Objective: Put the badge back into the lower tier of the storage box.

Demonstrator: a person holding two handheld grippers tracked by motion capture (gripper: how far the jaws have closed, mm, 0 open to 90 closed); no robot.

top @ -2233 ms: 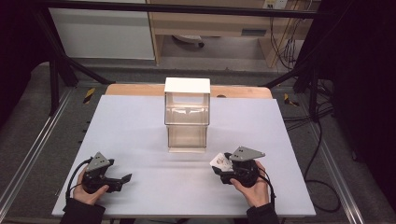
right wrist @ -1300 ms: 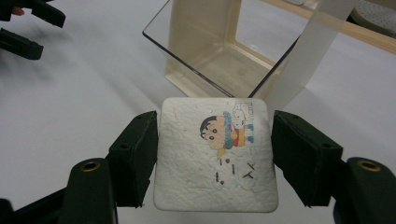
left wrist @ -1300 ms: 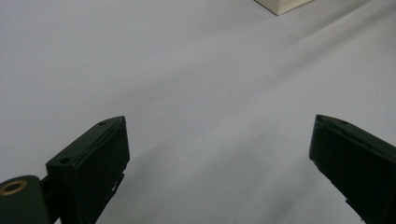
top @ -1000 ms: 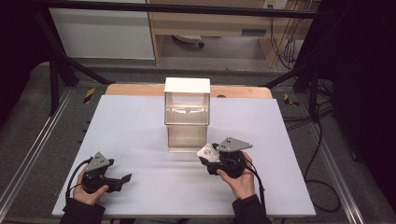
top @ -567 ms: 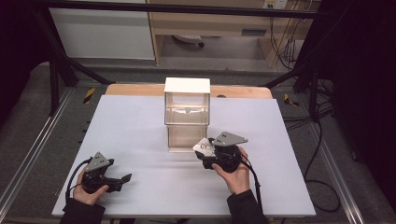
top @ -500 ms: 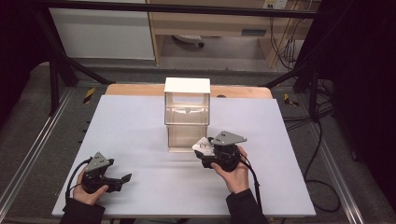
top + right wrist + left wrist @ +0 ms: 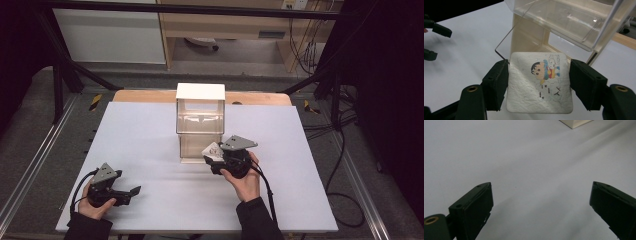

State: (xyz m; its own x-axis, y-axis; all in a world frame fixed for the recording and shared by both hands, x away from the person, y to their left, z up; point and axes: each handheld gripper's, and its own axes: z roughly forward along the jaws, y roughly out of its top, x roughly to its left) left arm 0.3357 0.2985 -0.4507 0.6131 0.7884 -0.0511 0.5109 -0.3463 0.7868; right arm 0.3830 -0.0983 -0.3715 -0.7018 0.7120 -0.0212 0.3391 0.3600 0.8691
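Right hand-held gripper (image 7: 539,82) clamps a flat, light, stiff-looking cartoon card (image 7: 539,82) by its two side edges, just before the clear-drawered box (image 7: 200,122) on the desk (image 7: 150,130). Left hand-held gripper (image 7: 541,207) rests wide open, holding nothing.

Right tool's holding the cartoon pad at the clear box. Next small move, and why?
Probably ease the right tool forward: its jaws clamp the white square cartoon-printed pad, whose front edge sits just short of the clear plastic two-tier box and its lower opening.
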